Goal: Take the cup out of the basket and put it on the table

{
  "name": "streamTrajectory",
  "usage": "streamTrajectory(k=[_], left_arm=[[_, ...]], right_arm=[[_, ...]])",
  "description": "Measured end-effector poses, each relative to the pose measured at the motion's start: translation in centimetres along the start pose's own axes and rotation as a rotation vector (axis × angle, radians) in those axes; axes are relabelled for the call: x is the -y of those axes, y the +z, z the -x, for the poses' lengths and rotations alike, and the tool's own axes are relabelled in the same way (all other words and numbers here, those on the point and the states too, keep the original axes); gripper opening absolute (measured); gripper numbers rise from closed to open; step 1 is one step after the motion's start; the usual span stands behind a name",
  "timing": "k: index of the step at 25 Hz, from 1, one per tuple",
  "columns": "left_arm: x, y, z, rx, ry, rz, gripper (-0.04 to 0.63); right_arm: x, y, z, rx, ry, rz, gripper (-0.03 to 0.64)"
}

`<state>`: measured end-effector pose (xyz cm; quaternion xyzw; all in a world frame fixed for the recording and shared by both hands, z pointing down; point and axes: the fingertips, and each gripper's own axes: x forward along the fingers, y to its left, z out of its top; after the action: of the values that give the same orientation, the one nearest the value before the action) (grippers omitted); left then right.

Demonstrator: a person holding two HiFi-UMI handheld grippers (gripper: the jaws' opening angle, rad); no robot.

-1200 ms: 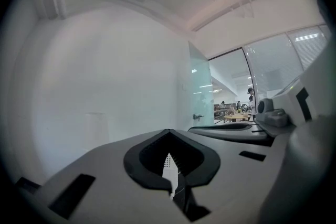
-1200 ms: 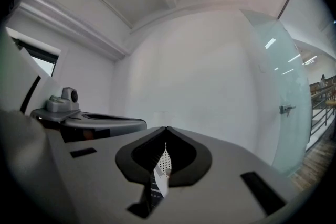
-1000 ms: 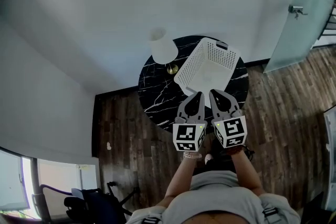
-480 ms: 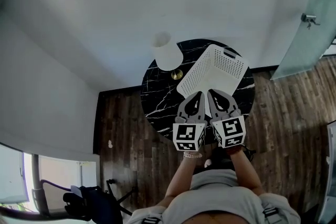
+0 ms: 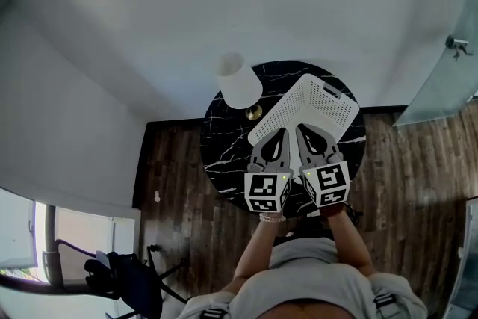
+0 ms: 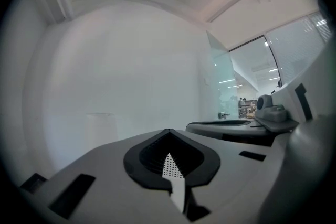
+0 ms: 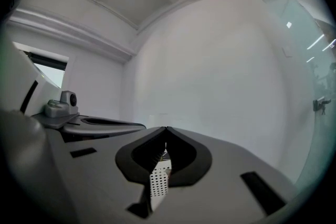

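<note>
A: Which step is judged to be in hand?

B: The approach. A lamp (image 5: 237, 78) is seen ahead and left of the left tool (image 5: 281, 135), whose jaws are pressed together on nothing. The right tool (image 5: 304, 132) is likewise closed and empty. The basket (image 5: 332, 97) lies just ahead of both, on the worktop (image 5: 222, 149).

A: And the cup?

B: It cannot be made out; it is presumed hidden inside the basket. A tool must be spread and lowered in first.

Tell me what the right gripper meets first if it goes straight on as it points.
Most likely the white basket, just ahead of the right gripper's shut fingers; depth is unclear.
</note>
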<state>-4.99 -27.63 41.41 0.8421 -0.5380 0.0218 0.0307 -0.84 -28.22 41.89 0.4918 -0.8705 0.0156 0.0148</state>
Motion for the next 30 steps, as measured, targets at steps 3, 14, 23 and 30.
streamTrajectory(k=[3, 14, 23, 30], left_arm=[[-0.3, -0.1, -0.9, -0.008, 0.035, 0.003, 0.005], [-0.5, -1.7, -2.4, -0.041, 0.115, 0.016, 0.005], [-0.8, -2.2, -4.4, -0.066, 0.069, 0.011, 0.005], [-1.4, -3.4, -6.6, -0.100, 0.010, 0.014, 0.005]], right_arm=[[0.9, -0.2, -0.7, -0.005, 0.031, -0.001, 0.009], [2.2, -1.8, -2.2, -0.037, 0.118, -0.016, 0.009], [4.0, -3.0, -3.1, -0.060, 0.065, -0.019, 0.009], [5.4, -4.9, -4.7, -0.113, 0.001, -0.025, 0.009]])
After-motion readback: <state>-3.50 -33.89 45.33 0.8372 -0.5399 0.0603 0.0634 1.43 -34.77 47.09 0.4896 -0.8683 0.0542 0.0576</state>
